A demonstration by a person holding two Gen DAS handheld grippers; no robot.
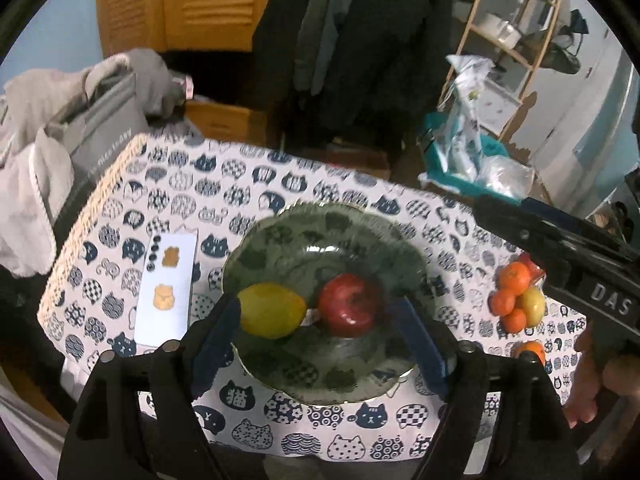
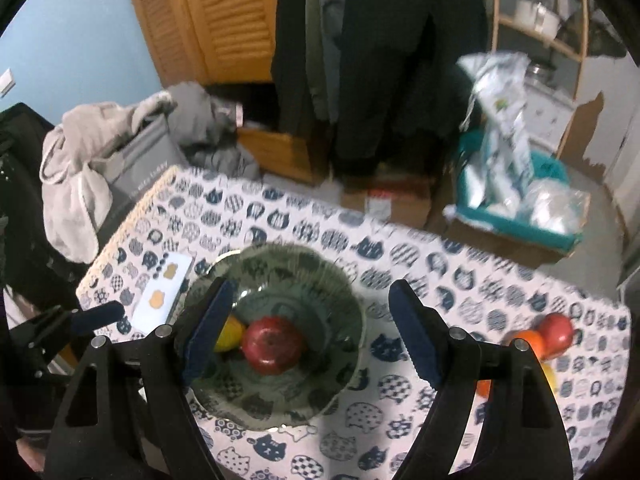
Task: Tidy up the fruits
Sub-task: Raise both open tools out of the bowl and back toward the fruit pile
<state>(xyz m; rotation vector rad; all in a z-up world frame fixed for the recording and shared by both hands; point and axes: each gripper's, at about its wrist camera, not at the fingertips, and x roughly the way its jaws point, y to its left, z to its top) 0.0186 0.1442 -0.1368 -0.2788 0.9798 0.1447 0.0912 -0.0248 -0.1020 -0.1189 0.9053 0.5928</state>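
Left wrist view: the left tool (image 1: pixel 316 328) hangs above the glass plate (image 1: pixel 280 236) with its jaws spread and nothing between the pads. On the plate lie a lemon (image 1: pixel 272 311) and a red apple (image 1: pixel 351 305), close together but seemingly just apart. The rest of the fruit, a cluster of tangerines (image 1: pixel 514 292) with a yellow-green fruit (image 1: pixel 534 306) among them, sits on the table (image 1: pixel 240 184) to the right, well apart from the plate. The right tool's black body (image 1: pixel 580 276), held in a hand (image 1: pixel 600 380), crosses in front of that pile and hides part of it. The likely trouble: round fruit rolls, so a careless pinch on one tangerine could scatter the heap toward the table's near edge. The plate looks shallow, and a fruit dropped rather than set down could knock the lemon or apple over its rim. A white card (image 1: pixel 166 288) lies just left of the plate, out of the way.

Right wrist view: the right tool (image 2: pixel 310 328) is likewise released and empty, over the plate's (image 2: pixel 340 288) right side. Remaining fruit, a red one (image 2: pixel 556 332) and an orange one (image 2: pixel 528 342), lies at the far right, partly behind the tool's own finger. The left tool's tip (image 2: pixel 100 314) shows low at the left edge; both tools working the same plate could collide
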